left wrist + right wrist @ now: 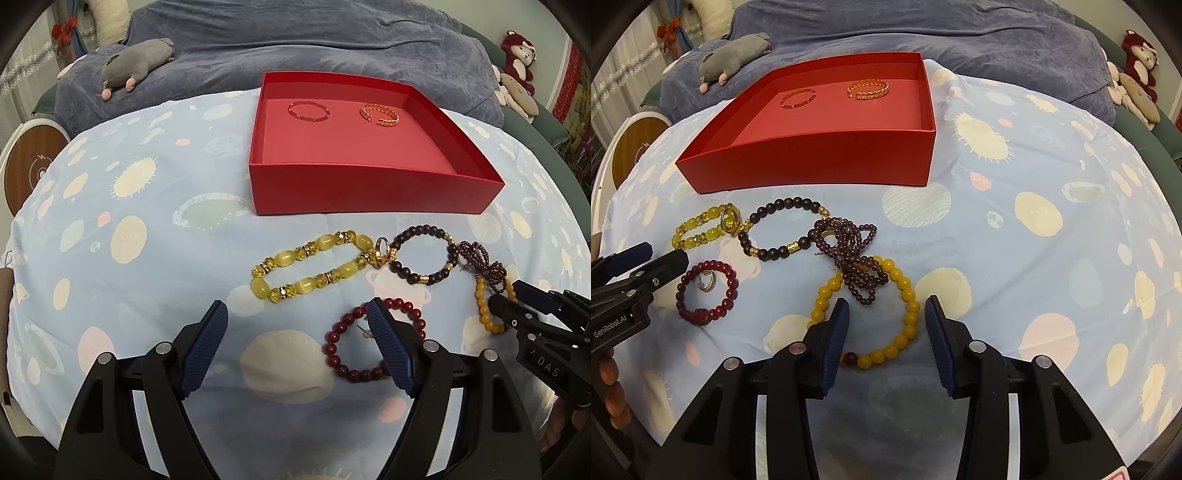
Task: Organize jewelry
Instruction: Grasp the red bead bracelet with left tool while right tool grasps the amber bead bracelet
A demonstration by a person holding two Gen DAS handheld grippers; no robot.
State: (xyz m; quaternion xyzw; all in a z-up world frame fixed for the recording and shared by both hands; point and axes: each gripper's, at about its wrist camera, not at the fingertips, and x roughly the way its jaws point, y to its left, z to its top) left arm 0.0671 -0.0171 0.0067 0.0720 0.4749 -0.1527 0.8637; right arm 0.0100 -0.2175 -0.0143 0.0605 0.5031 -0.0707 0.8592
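A red box holds a thin red bangle and a gold chain cuff. In front lie a yellow bead bracelet, a gold ring, a dark bead bracelet, purple beads, an amber bracelet and a dark red bracelet around a small earring. My left gripper is open over the red bracelet. My right gripper is open over the amber bracelet.
The table wears a light blue patterned cloth. Behind it is a blue blanket with a grey plush toy. Stuffed toys sit at the far right. A round wooden object stands at the left.
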